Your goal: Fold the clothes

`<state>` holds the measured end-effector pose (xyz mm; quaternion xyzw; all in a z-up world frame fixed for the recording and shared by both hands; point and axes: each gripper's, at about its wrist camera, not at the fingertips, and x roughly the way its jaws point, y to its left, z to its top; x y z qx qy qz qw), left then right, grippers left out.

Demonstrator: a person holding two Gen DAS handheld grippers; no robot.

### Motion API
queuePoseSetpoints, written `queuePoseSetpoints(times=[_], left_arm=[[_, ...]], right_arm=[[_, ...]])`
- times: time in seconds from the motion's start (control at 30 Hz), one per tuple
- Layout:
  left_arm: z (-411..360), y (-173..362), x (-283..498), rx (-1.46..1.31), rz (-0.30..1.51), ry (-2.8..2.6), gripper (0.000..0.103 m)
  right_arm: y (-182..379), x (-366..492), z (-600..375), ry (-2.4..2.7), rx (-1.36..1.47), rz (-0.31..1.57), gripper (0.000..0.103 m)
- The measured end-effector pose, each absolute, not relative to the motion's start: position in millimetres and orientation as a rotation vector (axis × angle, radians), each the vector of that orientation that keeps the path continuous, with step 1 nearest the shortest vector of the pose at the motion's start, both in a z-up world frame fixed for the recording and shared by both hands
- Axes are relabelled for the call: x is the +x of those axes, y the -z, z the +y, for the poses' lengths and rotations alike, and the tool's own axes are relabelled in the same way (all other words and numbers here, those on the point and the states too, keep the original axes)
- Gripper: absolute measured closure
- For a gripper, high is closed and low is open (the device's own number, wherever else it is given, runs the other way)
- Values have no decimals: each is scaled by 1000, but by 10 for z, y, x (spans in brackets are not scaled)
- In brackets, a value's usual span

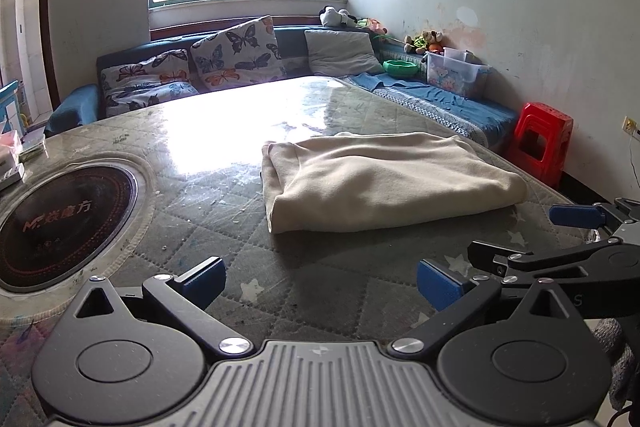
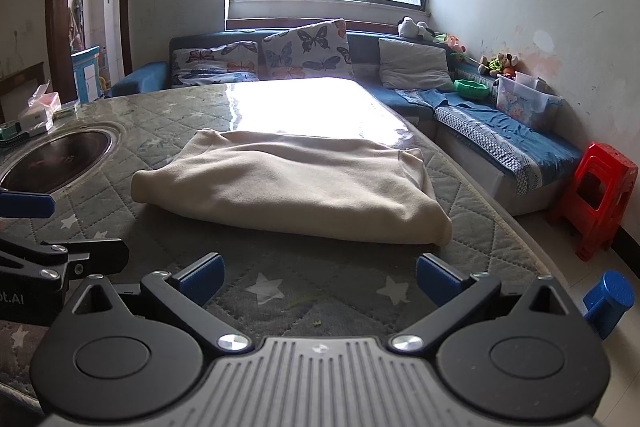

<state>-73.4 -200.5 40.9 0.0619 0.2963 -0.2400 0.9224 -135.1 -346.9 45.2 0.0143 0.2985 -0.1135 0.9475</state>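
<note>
beige folded garment (image 1: 372, 179) x1 on table (image 1: 224, 223) | left tongs (image 1: 320, 281) released | right tongs (image 2: 319, 279) released

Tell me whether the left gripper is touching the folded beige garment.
Apart. The left wrist view shows quilted green table cover between the open left gripper and the folded beige garment.

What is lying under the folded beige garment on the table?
The beige garment rests directly on the quilted star-print table cover, under a glossy clear sheet. Whether anything else lies beneath the fabric cannot be seen; the folds hide it. Both grippers, left and right, are open and empty.
</note>
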Motion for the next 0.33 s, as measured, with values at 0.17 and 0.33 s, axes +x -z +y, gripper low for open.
queuePoseSetpoints(times=[0.17, 0.33], left_arm=[[-2008, -395, -661, 129, 617, 488, 0], [-2011, -375, -583, 132, 631, 487, 0]], right_arm=[[-424, -1299, -3486, 234, 31, 623, 0], [-387, -1236, -3505, 237, 37, 640, 0]])
